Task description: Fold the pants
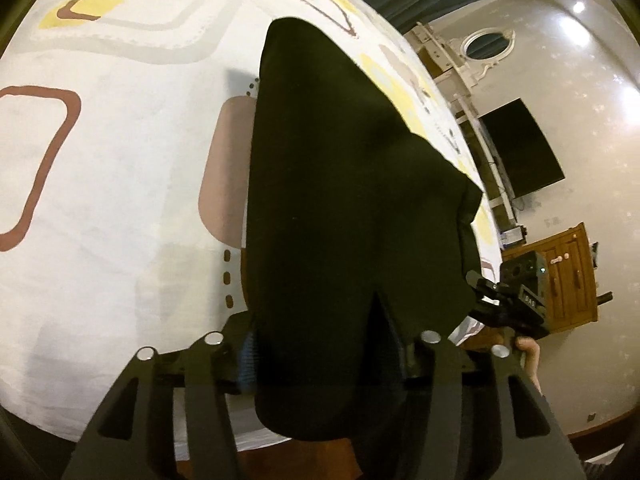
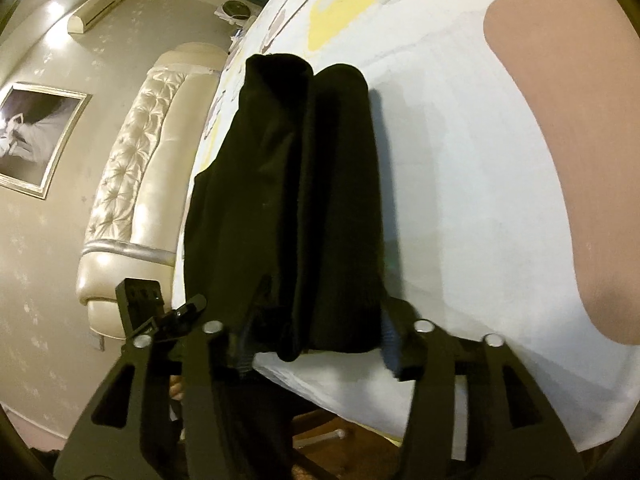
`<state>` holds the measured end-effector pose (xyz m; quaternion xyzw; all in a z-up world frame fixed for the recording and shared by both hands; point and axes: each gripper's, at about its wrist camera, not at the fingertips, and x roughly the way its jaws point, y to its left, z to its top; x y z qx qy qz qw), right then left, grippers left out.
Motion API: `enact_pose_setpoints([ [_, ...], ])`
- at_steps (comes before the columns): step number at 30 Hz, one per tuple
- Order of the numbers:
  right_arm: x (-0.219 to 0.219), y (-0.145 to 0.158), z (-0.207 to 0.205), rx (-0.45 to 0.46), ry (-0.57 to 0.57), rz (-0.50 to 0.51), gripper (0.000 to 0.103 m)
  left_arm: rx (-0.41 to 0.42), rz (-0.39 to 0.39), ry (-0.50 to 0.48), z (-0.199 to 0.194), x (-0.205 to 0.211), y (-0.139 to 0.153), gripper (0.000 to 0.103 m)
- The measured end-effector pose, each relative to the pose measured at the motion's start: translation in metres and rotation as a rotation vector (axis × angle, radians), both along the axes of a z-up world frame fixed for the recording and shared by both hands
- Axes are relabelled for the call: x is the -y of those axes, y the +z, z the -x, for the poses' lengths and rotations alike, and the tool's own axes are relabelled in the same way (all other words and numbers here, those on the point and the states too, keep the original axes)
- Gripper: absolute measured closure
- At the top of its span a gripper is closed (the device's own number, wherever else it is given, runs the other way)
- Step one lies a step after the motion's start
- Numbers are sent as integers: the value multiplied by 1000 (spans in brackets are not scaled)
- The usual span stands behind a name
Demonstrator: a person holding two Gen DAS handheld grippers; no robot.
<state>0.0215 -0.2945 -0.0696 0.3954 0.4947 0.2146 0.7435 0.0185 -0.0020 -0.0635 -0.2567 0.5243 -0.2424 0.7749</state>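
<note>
Here the black pants lie between both grippers' parted, unclamped fingers.

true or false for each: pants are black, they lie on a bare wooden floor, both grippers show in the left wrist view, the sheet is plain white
1. The soft fabric pants are black. True.
2. They lie on a bare wooden floor. False: they lie on a patterned bed sheet.
3. Both the left gripper and right gripper show in the left wrist view. True.
4. The sheet is plain white. False: it has yellow, brown and grey shapes.
</note>
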Motion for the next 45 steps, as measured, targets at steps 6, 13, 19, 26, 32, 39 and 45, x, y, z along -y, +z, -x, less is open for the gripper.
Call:
enact_pose_setpoints([
  [6,8,17,-2,52,30,72,25,54,-25,-26,1,-14,11,35],
  [13,32,19,-42,92,-61,-44,22,67,20,-25,-45,-17,8,24],
  [19,27,13,-87,108,-56,-57,21,63,80,20,-98,-14,-2,24],
  [26,18,-2,-110,81,-24,-67,22,-4,146,-18,-136,-2,-15,31],
  [32,-1,-7,-115,72,23,9,61,26,19,-57,-135,12,-12,67],
  [39,-2,6,-112,119,13,0,69,92,-89,-41,-136,17,6,76],
  [45,-22,18,-136,149,32,0,70,115,-157,-1,-152,0,15,76],
])
